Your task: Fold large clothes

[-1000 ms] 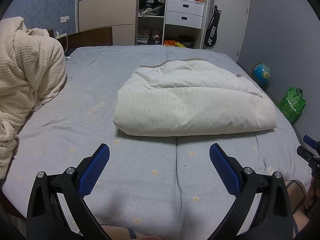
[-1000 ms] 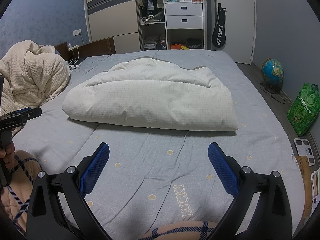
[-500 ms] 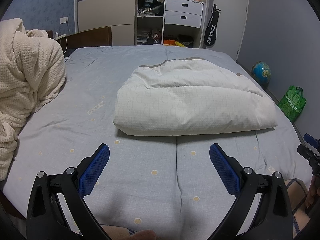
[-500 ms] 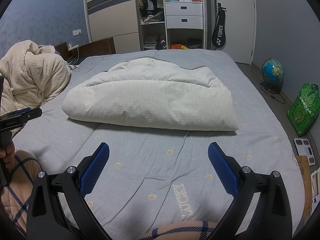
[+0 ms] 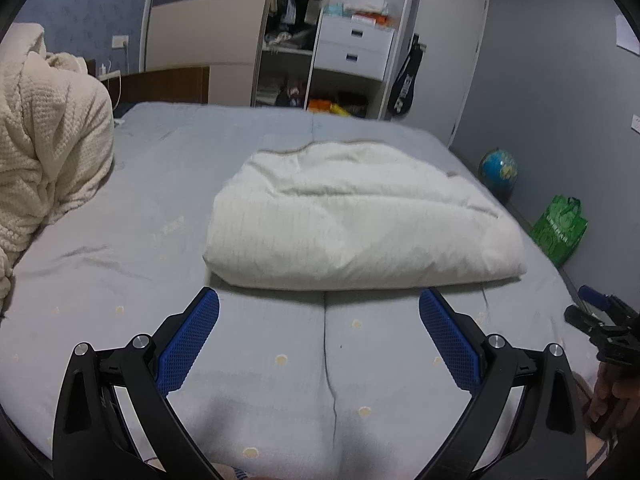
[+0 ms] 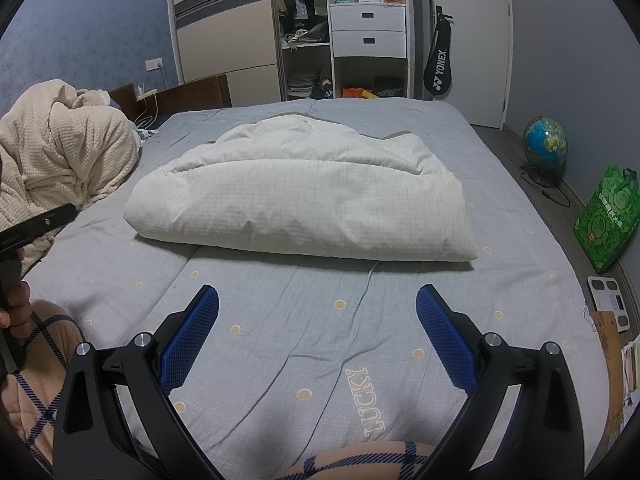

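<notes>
A folded white quilt (image 5: 360,220) (image 6: 308,200) lies in the middle of the grey bed (image 5: 280,380) (image 6: 320,340). My left gripper (image 5: 319,304) hovers open just before the quilt's near edge, nothing between its blue pads. My right gripper (image 6: 317,300) also stands open over bare sheet, a little short of the quilt. In the left wrist view the right gripper (image 5: 600,320) shows at the right edge, held in a hand. In the right wrist view the left gripper's body (image 6: 36,224) appears at the left edge.
A cream knitted blanket (image 5: 48,152) (image 6: 68,156) is heaped at the bed's left. Beyond the bed stand a wardrobe with drawers (image 6: 368,32) and a racket bag (image 6: 438,68). On the floor at right are a globe (image 6: 546,144), green bag (image 6: 608,216) and scale (image 6: 610,304).
Both grippers have moved forward and tipped up a little; the quilt's near edge now lies closer to the fingertips. Both stay open and the quilt has not moved.
</notes>
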`<state>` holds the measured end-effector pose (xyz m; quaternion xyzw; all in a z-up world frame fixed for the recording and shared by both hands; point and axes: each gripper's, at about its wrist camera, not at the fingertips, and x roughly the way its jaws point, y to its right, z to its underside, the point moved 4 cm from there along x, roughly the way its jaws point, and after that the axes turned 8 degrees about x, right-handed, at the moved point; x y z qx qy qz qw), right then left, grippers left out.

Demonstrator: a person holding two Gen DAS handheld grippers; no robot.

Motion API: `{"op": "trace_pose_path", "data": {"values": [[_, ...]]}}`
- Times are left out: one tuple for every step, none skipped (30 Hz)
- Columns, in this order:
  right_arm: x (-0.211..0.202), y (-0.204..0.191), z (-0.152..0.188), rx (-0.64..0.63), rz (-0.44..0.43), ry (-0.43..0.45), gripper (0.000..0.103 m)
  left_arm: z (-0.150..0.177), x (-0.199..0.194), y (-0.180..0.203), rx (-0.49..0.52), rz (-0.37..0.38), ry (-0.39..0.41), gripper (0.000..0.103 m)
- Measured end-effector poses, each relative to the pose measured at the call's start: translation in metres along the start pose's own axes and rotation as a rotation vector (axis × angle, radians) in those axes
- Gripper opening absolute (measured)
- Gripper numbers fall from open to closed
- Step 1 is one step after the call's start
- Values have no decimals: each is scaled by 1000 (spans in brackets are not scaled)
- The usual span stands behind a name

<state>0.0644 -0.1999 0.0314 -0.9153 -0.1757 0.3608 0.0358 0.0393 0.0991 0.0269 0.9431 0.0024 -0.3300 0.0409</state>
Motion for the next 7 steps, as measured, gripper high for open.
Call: {"op": "trace_pose_path", "data": {"values": [[0, 1, 0, 1, 0, 0, 95, 0, 2, 2, 1, 3, -10, 97], [1, 1, 0, 4, 0, -1, 95, 1, 5, 2, 2, 1, -25, 96], [1, 1, 0, 4, 0, -3, 95, 1, 6, 3, 5, -6, -33, 96], [0, 1, 0, 3, 0, -3, 95, 2, 7, 4, 7, -12, -37, 96], [0, 1, 0, 2, 0, -3, 95, 2, 7, 3, 7, -15, -39, 96], [0, 1, 0, 0, 0, -2, 95, 2, 7, 3, 7, -16, -41, 96], [0, 1, 1, -1, 0, -2, 95, 2, 7, 4, 7, -17, -43, 97]]}}
